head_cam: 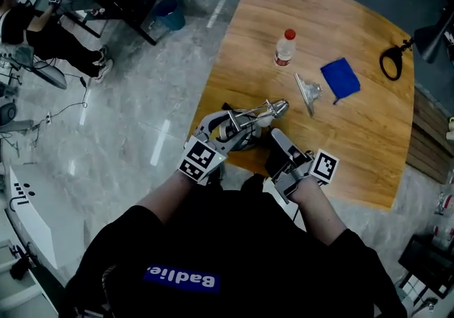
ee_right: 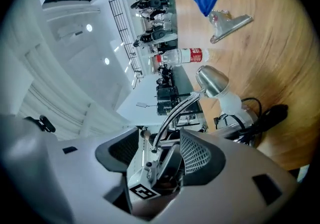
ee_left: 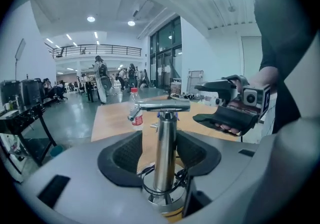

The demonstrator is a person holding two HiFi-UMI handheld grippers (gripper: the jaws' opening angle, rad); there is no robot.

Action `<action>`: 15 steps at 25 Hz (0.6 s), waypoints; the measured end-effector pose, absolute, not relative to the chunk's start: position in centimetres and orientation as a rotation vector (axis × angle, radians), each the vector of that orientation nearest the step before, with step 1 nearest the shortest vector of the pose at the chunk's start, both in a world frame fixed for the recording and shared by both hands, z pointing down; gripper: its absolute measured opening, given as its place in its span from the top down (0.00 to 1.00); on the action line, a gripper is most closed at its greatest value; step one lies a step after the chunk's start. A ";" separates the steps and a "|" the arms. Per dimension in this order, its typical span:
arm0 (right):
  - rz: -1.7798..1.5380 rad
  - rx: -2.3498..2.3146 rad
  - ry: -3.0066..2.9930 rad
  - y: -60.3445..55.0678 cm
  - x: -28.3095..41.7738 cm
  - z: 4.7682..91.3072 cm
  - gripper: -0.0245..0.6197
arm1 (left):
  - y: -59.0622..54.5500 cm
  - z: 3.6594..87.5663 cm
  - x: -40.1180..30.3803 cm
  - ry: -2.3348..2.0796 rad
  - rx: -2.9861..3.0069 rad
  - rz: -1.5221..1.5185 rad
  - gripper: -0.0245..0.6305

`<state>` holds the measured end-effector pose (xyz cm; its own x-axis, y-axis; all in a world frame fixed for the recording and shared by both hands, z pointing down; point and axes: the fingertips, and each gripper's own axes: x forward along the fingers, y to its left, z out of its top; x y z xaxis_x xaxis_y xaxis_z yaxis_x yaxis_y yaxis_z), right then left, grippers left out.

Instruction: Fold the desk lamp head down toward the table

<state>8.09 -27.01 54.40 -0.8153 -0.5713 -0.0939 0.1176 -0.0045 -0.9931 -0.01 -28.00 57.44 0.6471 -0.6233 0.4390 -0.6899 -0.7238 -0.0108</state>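
A chrome desk lamp (head_cam: 250,119) stands at the near edge of the wooden table (head_cam: 355,146). Its arm lies about level and its head (head_cam: 277,106) points toward the table's middle. My left gripper (head_cam: 225,132) is open around the lamp's upright post (ee_left: 165,153); a gap shows at the left pad (ee_left: 125,150), and the right pad lies close to the post. My right gripper (head_cam: 280,146) hangs open just right of the lamp and holds nothing. In the right gripper view the curved arm (ee_right: 175,110) and head (ee_right: 212,81) lie beyond the jaws (ee_right: 160,140).
On the table are a clear bottle with a red cap (head_cam: 284,47), a blue cloth (head_cam: 340,78) and a metal clip (head_cam: 308,91). A black looped cord (head_cam: 390,63) lies at the far right edge. The lamp's black cable (ee_right: 265,118) trails beside its base. Grey floor lies left.
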 end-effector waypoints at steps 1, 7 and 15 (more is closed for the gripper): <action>-1.858 -0.475 1.827 -26.3 8.1 54.1 0.59 | -27.7 57.0 -0.4 -1.110 2.700 0.613 0.65; -1.638 -0.639 2.091 -22.1 7.2 52.3 0.59 | -22.8 54.4 -3.8 -1.151 2.674 0.436 0.65; -1.289 -1.010 2.364 -11.2 2.2 50.9 0.59 | -11.3 48.8 -7.3 -0.899 2.696 0.175 0.65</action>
<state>2.22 -11.19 50.87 -0.7225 -0.6850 0.0934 -0.4495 0.3629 -0.8162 -7.32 -11.26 48.76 0.7977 -0.5670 0.2053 -0.6026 -0.7621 0.2369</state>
